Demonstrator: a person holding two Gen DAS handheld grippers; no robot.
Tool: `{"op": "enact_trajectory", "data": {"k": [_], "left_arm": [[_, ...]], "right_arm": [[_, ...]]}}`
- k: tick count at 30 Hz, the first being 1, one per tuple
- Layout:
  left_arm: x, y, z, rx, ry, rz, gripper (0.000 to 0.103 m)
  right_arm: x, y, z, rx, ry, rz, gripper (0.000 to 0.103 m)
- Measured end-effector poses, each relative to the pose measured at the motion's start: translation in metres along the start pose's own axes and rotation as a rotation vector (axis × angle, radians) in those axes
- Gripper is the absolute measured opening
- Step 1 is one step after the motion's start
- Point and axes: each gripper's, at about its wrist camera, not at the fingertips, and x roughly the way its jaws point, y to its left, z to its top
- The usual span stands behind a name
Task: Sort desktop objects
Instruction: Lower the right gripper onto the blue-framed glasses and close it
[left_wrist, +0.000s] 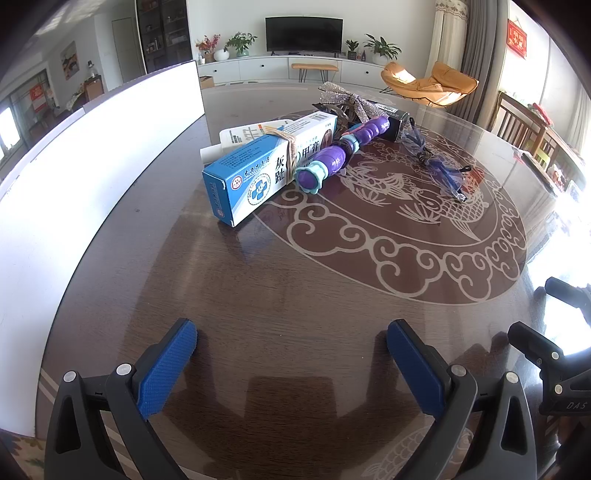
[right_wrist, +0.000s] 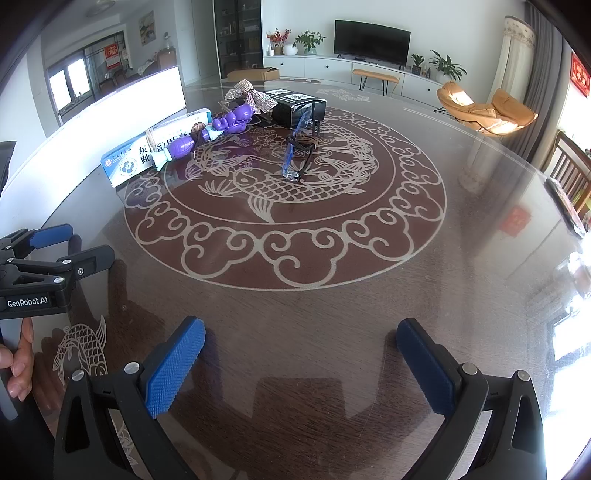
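A blue and white medicine box (left_wrist: 255, 170) (right_wrist: 147, 155) lies on the dark round table, a rubber band around it. A purple toy (left_wrist: 340, 155) (right_wrist: 210, 134) leans against the box. Blue-framed glasses (left_wrist: 439, 162) (right_wrist: 299, 147) rest right of the toy. Behind them sit a black box (right_wrist: 299, 101) (left_wrist: 391, 122) and a sparkly bow (right_wrist: 247, 94) (left_wrist: 343, 98). My left gripper (left_wrist: 291, 354) (right_wrist: 74, 247) hangs open above bare table, well short of the pile. My right gripper (right_wrist: 301, 354) is open too, with nothing between its fingers; in the left wrist view only its black body (left_wrist: 546, 354) shows.
A long white panel (left_wrist: 85, 177) (right_wrist: 110, 110) stands along the table's left side. The table (left_wrist: 295, 288) carries a pale fish and cloud pattern. A hand (right_wrist: 18, 365) holds the left gripper's handle. Chairs stand beyond the far right edge.
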Motion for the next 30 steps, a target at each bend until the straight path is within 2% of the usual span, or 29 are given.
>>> {"op": "enact_trajectory", "data": {"k": [5,15,18,19,20,21,22,23,25,30], "left_arm": [[0.0,0.0,0.0,0.0,0.0,0.0,0.103],[0.0,0.0,0.0,0.001,0.0,0.0,0.103],[0.0,0.0,0.0,0.001,-0.001,-0.001,0.103],[0.0,0.0,0.0,0.001,0.0,-0.002,0.103],[0.001,0.0,0.001,0.001,0.0,-0.001,0.103],[0.001,-0.001,0.001,0.001,0.0,-0.001,0.103],[0.001,-0.001,0.001,0.001,0.0,-0.001,0.103],[0.001,-0.001,0.001,0.001,0.0,-0.001,0.103],[0.001,-0.001,0.001,0.001,0.0,-0.001,0.103],[0.001,-0.001,0.002,0.001,0.0,-0.002,0.103]], "right_arm": [[0.016,-0.002,0.021,0.034,0.0,-0.022,0.103],[0.096,0.004,0.132,0.002,0.0,0.0,0.103],[0.108,0.001,0.148,0.023,-0.001,-0.014,0.103],[0.107,0.002,0.148,0.033,-0.009,-0.021,0.098],[0.103,0.003,0.148,0.041,-0.029,-0.025,0.081],[0.099,0.004,0.146,0.042,-0.045,-0.024,0.07],[0.095,0.007,0.143,0.037,-0.052,-0.022,0.053],[0.092,0.009,0.139,0.028,-0.056,-0.018,0.041],[0.084,0.013,0.13,0.008,-0.059,-0.008,0.032],[0.052,0.022,0.087,-0.029,-0.06,0.029,0.032]]}}
